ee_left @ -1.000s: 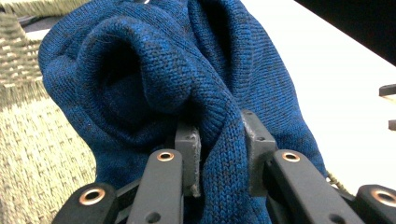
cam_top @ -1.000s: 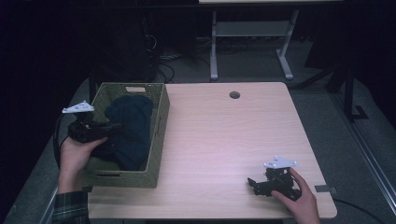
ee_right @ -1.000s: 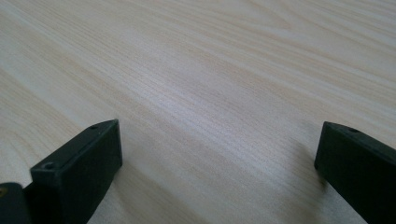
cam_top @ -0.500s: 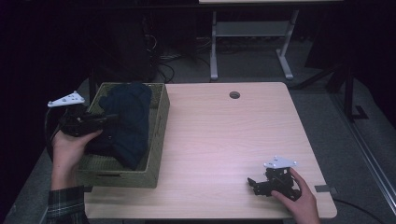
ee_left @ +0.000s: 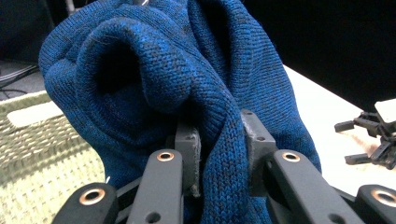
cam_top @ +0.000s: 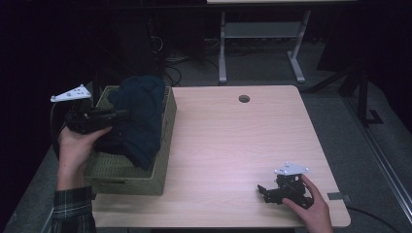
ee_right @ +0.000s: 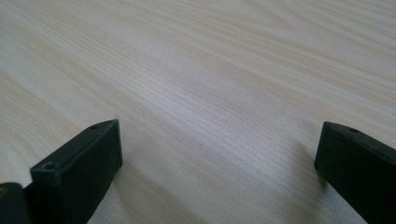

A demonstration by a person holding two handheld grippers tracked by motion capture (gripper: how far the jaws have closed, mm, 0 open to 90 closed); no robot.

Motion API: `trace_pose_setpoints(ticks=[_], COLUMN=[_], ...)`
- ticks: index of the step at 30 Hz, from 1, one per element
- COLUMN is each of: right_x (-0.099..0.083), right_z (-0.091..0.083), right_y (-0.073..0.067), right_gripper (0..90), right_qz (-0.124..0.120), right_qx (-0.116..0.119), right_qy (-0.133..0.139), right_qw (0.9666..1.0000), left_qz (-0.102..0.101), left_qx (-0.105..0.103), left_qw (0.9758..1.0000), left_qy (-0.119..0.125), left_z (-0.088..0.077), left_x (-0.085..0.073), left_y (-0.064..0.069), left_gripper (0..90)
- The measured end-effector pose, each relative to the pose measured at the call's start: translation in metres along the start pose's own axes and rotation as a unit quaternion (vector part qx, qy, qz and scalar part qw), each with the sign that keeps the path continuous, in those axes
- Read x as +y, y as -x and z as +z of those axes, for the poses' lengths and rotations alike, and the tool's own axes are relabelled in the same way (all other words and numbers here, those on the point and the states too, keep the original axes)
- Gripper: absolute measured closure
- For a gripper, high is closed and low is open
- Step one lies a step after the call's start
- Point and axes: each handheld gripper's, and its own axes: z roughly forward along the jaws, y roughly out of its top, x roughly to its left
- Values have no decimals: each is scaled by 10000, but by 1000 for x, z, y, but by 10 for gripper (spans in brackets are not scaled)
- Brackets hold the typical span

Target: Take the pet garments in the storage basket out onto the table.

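A dark blue knitted garment point(cam_top: 138, 119) hangs partly lifted out of a woven olive basket point(cam_top: 133, 182) at the table's left side. My left gripper point(cam_top: 122, 115) is shut on a fold of it, above the basket. In the left gripper view the blue knit point(ee_left: 154, 70) bunches up over the grey pads point(ee_left: 187, 144), which pinch a strand of it. My right gripper point(cam_top: 263, 192) rests on the table near the front right corner, held by a hand. Its jaws stand wide apart over bare wood point(ee_right: 210, 93) with nothing between them.
The light wooden table point(cam_top: 233, 145) has a round cable hole point(cam_top: 244, 98) near its far edge. A grey strip point(cam_top: 337, 196) lies at the front right edge. Beyond the table are a white desk frame point(cam_top: 257, 43) and cables on a dark floor.
My left gripper has risen and drawn back to the left, pulling the blue garment up out of the basket. The right gripper has stayed in place.
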Motion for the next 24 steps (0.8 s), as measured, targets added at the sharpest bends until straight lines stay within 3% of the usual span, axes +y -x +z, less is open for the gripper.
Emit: trace_pose_setpoints(ticks=[24], right_x=[0], right_z=[0], right_y=[0], right_gripper=[4], right_qz=[6], right_qx=[6], right_qy=[4], right_qw=[10000], left_qz=[265], left_qx=[-392], left_qw=[9986], left_qy=[249], left_z=[13], left_x=[43], left_y=[28], left_gripper=[723])
